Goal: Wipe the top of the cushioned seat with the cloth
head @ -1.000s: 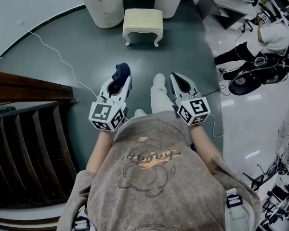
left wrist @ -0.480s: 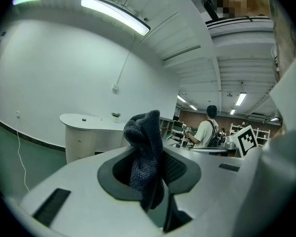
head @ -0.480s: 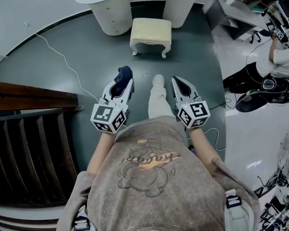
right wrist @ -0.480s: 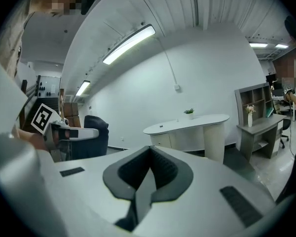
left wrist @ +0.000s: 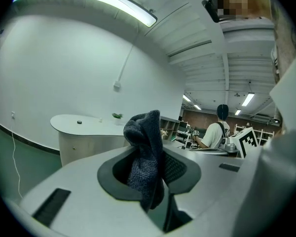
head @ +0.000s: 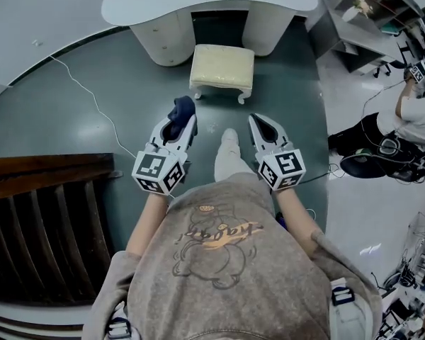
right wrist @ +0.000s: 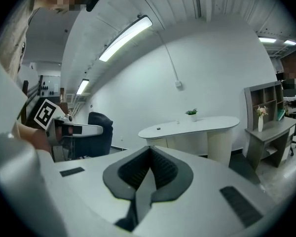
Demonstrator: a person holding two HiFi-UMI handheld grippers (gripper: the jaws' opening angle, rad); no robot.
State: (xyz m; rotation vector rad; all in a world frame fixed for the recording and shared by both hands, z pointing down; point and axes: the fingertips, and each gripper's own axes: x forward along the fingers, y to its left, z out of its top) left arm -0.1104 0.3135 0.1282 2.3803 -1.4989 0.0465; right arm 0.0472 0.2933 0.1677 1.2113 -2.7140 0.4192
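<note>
A cream cushioned seat on short white legs stands on the dark floor, just in front of a white curved desk. My left gripper is shut on a dark blue cloth, which bunches up above the jaws. My right gripper is shut with nothing between its fingers. Both grippers hover at waist height, well short of the seat and apart from it. The person's leg and shoe show between them.
A dark wooden slatted structure fills the left foreground. A thin white cable runs across the floor on the left. Another person sits among equipment at the right. A grey shelf unit stands beside the desk.
The view has advanced toward the desk and seat, which now sit lower and closer in the head view. Both grippers keep their pose and the cloth stays held.
</note>
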